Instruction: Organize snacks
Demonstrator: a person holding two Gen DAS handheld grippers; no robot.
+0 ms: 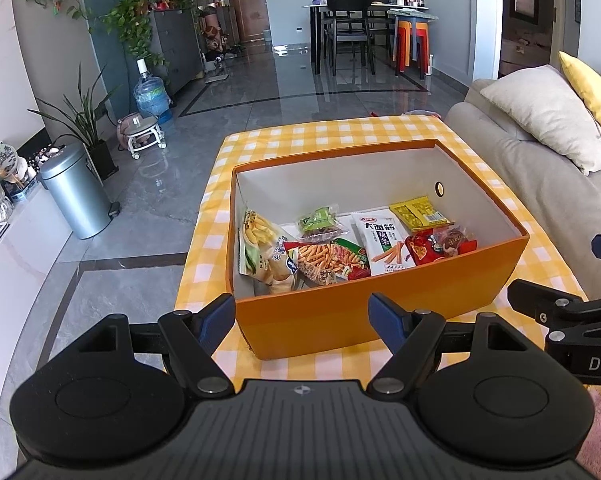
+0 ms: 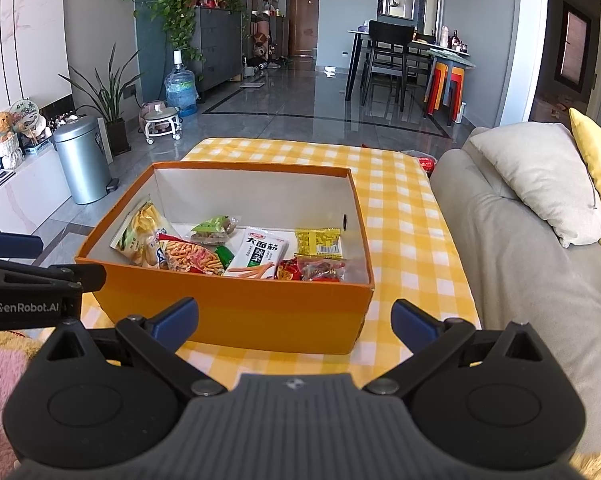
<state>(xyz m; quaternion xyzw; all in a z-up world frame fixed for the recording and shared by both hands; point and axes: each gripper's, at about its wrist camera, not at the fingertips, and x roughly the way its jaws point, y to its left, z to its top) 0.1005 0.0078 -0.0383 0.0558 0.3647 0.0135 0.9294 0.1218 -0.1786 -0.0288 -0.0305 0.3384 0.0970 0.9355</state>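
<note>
An orange box [image 1: 340,320] [image 2: 236,312] with a white inside stands on a yellow checked tablecloth [image 1: 340,136] [image 2: 400,208]. Several snack packets lie in it: a white strip packet [image 1: 382,242] [image 2: 260,254], a yellow packet [image 1: 418,212] [image 2: 318,242], a red packet [image 1: 428,248] [image 2: 300,270], a green packet [image 1: 320,224] [image 2: 214,228] and a stick-snack bag [image 1: 324,262] [image 2: 192,258]. My left gripper [image 1: 302,314] is open just before the box's near wall, holding nothing. My right gripper [image 2: 296,320] is open before the same wall, also with nothing in it.
A grey sofa [image 2: 540,260] with a beige cushion [image 1: 548,116] and a yellow cushion runs along the right. A silver bin [image 1: 76,192] [image 2: 82,160], plants and a water bottle stand on the tiled floor at the left. A dining table with chairs is far back.
</note>
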